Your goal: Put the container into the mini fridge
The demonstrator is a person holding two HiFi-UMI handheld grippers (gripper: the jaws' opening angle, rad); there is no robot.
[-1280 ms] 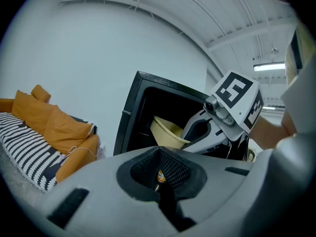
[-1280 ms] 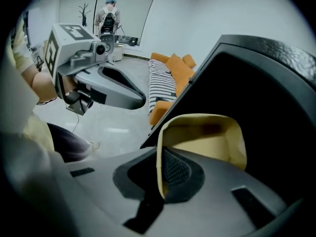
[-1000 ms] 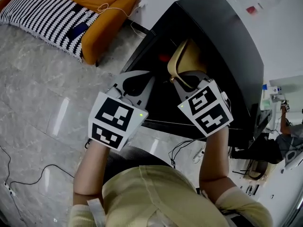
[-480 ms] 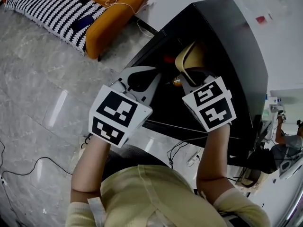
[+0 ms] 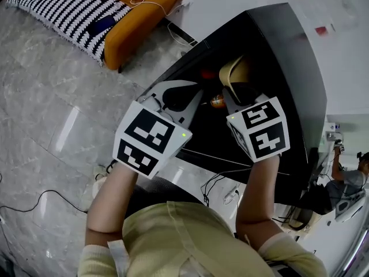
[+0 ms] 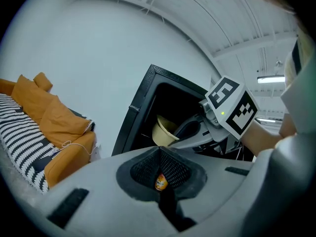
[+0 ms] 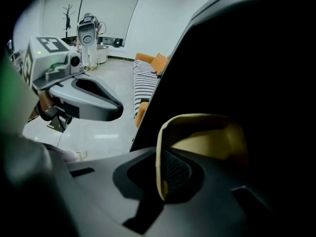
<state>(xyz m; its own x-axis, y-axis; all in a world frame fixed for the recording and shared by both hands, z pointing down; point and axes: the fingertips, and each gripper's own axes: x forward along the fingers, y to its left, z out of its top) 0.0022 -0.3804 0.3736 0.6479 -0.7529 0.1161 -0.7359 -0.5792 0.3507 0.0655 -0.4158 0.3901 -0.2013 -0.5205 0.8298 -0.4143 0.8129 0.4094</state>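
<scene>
Ahead of the right gripper [image 7: 159,174] — clenched on the container [image 7: 207,137] — the mini fridge [image 5: 288,51] sits closer now, nearly in; left gripper [image 6: 162,174] closed, idle.

Orange sofa [image 5: 138,25], striped throw [image 5: 63,7], grey marble floor [image 5: 52,108]

Mini fridge [image 5: 282,45] opening: open, dark inside.
Obstacles: small orange item [image 5: 217,101] beside container [image 5: 233,73]; left hand-held gripper [image 5: 198,92] close by.

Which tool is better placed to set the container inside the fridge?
Right. The right tool is shut on the container's rim, in the fridge's opening; the left tool sits outside it, away from the container.
</scene>
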